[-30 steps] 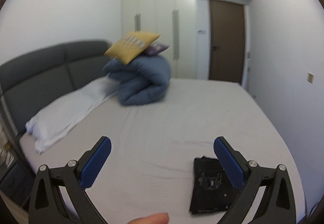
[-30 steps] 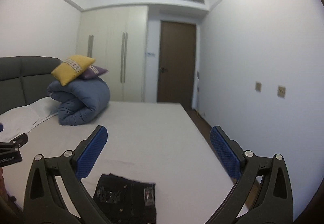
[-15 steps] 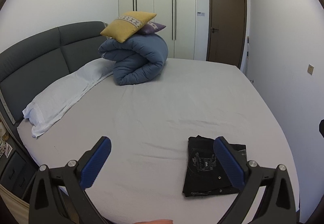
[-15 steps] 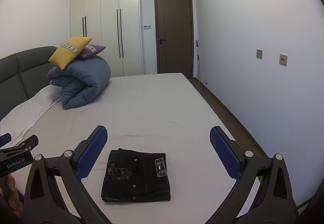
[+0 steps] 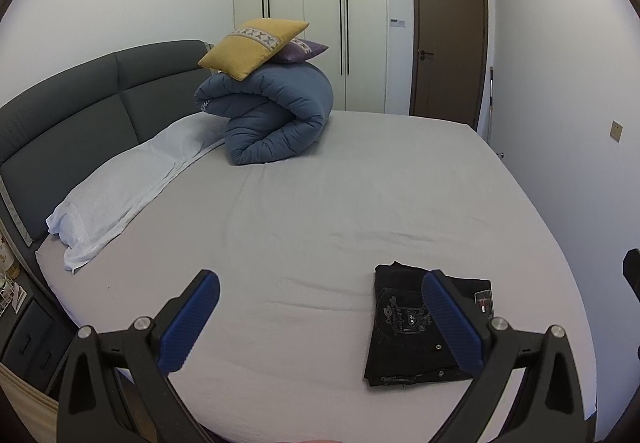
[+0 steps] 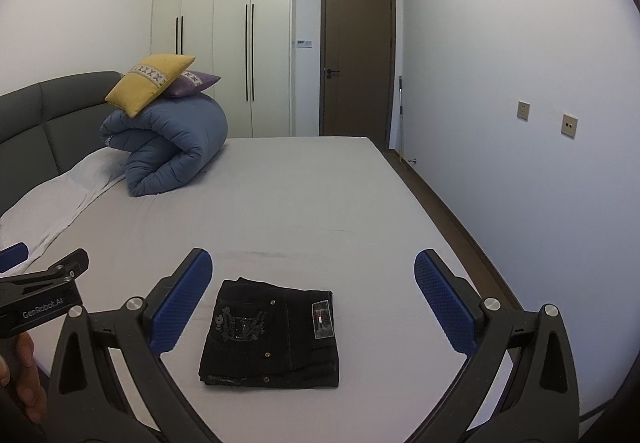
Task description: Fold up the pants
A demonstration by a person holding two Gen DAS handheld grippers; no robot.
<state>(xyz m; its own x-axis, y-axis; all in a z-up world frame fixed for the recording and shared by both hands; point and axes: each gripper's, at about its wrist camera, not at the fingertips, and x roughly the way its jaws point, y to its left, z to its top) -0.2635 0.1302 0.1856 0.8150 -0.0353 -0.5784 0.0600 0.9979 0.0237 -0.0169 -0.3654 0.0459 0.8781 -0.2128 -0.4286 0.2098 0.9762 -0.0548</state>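
Observation:
Black pants (image 6: 272,335) lie folded into a compact rectangle on the grey bed sheet (image 6: 280,203), near the bed's front edge. In the left wrist view the same pants (image 5: 416,335) sit at the lower right, partly behind the right finger (image 5: 450,323). My right gripper (image 6: 312,299) hovers open above and in front of the pants, touching nothing. My left gripper (image 5: 320,319) is open too, held over bare sheet to the left of the pants. Its black body also shows at the left edge of the right wrist view.
A rolled blue duvet (image 5: 276,115) with a yellow cushion (image 5: 252,47) and a purple cushion on top sits at the head of the bed. A white pillow (image 5: 124,187) lies along the dark headboard (image 5: 80,115). Wardrobes and a brown door (image 6: 356,59) stand behind; a wall runs on the right.
Both grippers have risen and tilted down, so the folded pants have come fuller into both views. The pants themselves have not moved.

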